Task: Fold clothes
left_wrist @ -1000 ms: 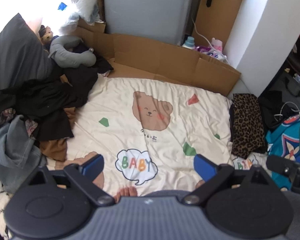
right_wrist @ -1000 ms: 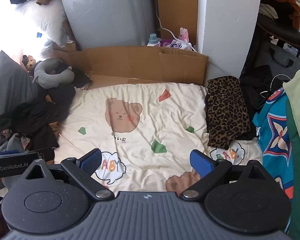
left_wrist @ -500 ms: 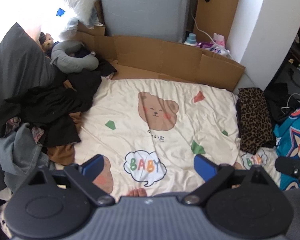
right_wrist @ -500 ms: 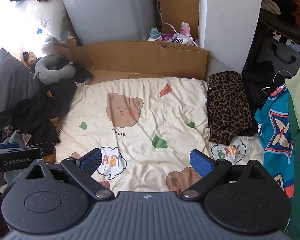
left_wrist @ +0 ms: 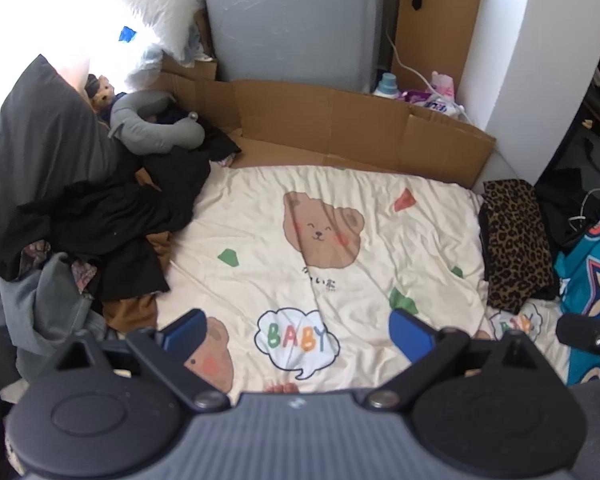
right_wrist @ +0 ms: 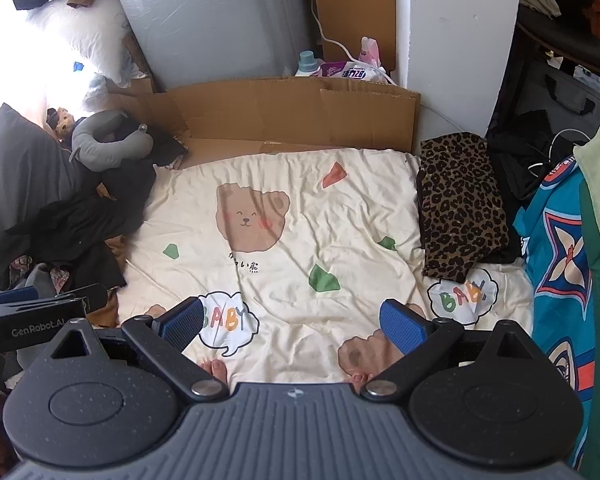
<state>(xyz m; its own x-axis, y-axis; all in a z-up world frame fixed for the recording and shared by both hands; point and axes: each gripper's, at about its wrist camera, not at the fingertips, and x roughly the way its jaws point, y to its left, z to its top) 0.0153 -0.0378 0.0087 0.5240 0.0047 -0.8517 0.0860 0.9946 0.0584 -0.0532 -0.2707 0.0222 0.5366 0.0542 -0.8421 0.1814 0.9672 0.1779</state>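
Left wrist view: my left gripper (left_wrist: 300, 334) hangs over the near edge of the cream bear-print blanket (left_wrist: 324, 240), jaws spread wide, nothing between them. The pile of dark clothes (left_wrist: 100, 220) sits at the left, spilling onto the blanket's left edge; a grey garment (left_wrist: 40, 304) lies nearer, a grey neck pillow (left_wrist: 156, 132) on the pile's far side. A folded leopard-print garment (left_wrist: 516, 240) lies on the blanket's right edge. A cardboard sheet (left_wrist: 340, 120) stands along the far side. Toes (left_wrist: 282, 388) peek out just past the gripper body.

Right wrist view: my right gripper (right_wrist: 292, 320) is also wide open and empty, above the blanket's near edge. The left gripper's body shows at the left. The leopard garment is far right, with a teal patterned cloth (right_wrist: 556, 264) beside it. The middle of the blanket is bare.
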